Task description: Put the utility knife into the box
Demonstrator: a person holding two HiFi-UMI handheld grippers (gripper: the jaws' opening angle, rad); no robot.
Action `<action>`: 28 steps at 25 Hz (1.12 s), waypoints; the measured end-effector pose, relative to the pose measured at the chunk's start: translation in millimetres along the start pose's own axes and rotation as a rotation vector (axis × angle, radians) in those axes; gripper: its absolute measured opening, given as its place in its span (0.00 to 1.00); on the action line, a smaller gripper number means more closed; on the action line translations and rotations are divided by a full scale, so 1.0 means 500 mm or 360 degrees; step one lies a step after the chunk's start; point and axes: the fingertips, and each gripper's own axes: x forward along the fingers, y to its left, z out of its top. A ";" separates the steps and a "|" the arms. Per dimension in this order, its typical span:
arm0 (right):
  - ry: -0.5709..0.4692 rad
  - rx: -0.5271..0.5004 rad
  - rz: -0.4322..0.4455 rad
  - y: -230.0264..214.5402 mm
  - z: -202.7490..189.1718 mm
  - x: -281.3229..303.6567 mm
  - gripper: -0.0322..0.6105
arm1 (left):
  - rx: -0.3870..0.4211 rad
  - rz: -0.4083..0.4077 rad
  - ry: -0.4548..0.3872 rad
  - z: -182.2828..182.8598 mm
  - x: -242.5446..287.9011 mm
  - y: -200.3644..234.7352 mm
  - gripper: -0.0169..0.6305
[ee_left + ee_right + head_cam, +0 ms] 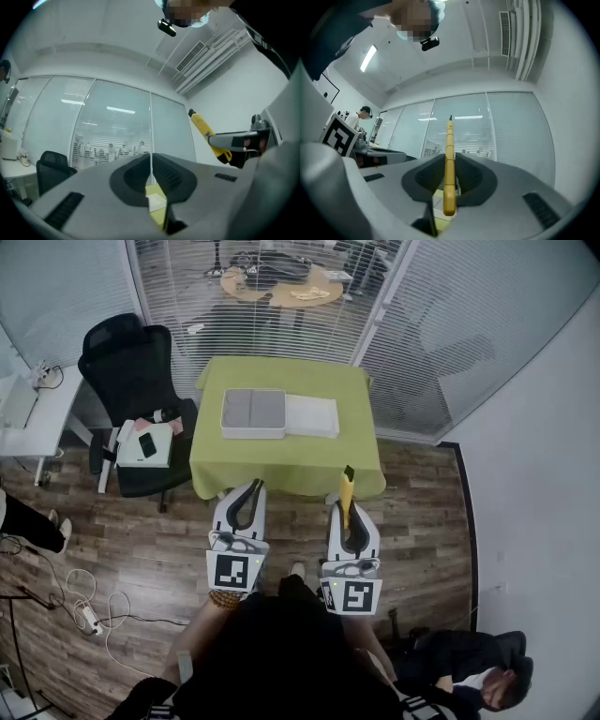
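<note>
Utility knife (449,173) sits clamped in the right gripper (346,510); the left gripper (250,489) is closed, empty. A green-clothed table (281,463) bears the box (254,413), on wooden floor (141,540) before blinded glass walls (281,306).

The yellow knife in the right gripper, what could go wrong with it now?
1. The utility knife sticks well out past the right gripper, which holds only its rear part, so it might tilt or slip on the way.
2. The box sits mid-table beside a white lid; the knife could land on the lid or the green table instead.
3. The left gripper is shut and empty, so nothing steadies the box.
</note>
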 end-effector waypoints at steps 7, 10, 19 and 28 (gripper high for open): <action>0.0003 0.0141 0.0047 -0.037 -0.015 0.019 0.15 | -0.0005 0.0003 0.0016 -0.014 0.038 -0.018 0.06; 0.0015 0.0146 0.0053 -0.054 -0.025 0.037 0.15 | 0.0019 0.0006 0.0028 -0.021 0.059 -0.022 0.06; 0.0020 0.0176 0.0148 -0.116 -0.053 0.081 0.15 | 0.0078 0.0073 0.0073 -0.042 0.118 -0.048 0.06; 0.0029 0.0238 0.0246 -0.192 -0.088 0.114 0.15 | 0.0115 0.0158 0.0123 -0.070 0.175 -0.088 0.06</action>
